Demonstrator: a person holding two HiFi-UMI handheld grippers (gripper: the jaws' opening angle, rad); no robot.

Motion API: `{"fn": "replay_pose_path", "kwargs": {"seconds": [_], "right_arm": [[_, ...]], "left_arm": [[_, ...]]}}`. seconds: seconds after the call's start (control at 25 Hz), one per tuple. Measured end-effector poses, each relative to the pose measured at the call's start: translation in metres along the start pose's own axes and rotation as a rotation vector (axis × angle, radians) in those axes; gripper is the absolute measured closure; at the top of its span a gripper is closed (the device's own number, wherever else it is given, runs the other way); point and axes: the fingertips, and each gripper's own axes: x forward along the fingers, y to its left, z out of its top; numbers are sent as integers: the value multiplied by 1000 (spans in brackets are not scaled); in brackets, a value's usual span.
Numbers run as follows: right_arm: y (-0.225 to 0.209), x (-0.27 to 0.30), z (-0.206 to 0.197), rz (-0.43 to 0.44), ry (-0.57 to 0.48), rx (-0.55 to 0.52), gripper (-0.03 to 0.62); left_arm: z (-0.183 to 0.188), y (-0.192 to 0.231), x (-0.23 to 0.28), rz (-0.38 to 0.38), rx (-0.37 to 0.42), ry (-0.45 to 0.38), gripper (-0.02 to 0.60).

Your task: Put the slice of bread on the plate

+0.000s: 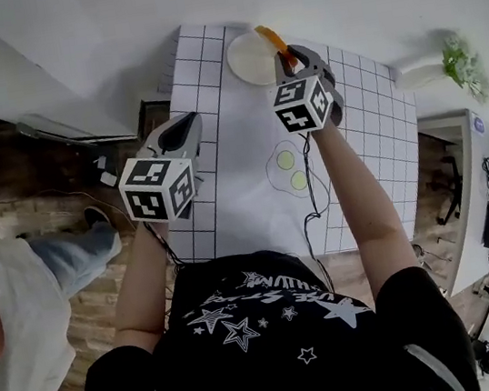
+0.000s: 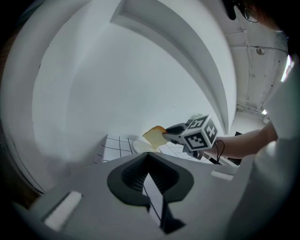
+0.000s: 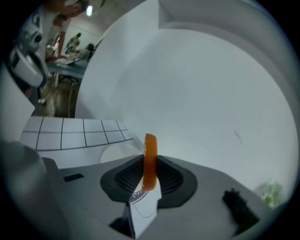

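While the right gripper (image 3: pixel 149 177) is pinching the slice of bread (image 3: pixel 150 157) over the plate (image 1: pixel 245 63), we are aiming to lay it flat; the left gripper (image 2: pixel 153 186) is pressed together.

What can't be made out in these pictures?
Slice of bread: right gripper view shows only its crust edge.
Plate: right gripper view, mostly behind the right gripper.
Whether bread touches plate: head view, that gripper covers it.
Yellow rounds on the table: head view, too small.
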Motion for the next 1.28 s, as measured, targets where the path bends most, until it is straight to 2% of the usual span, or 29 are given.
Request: {"fn": "replay_pose_path", "kwargs": {"seconds": [0.08, 0.16, 0.32, 0.48, 0.68, 0.84, 1.0, 1.28], "right_arm": [[15, 5, 5, -14, -6, -162, 502], [34, 8, 6, 4, -9, -275, 502], [72, 9, -2, 60, -5, -399, 502], [97, 14, -11, 103, 13, -455, 502], [122, 20, -27, 214, 54, -438, 485], [127, 20, -31, 231, 56, -430, 482], [130, 18, -28, 286, 57, -346, 466], [125, -1, -27, 264, 39, -268, 450]], "left_arm": [[-3, 5, -1, 10, -12, 0, 572], [-4, 10, -2, 19, -23, -1, 572], [-5, 16, -4, 29, -42, -2, 572], [-8, 18, -6, 29, -52, 4, 574], [-13, 18, -7, 24, -58, 9, 574], [-13, 17, -8, 20, -55, 12, 572], [-14, 19, -11, 22, -55, 13, 572], [-14, 14, -20, 27, -38, 3, 572]]}}
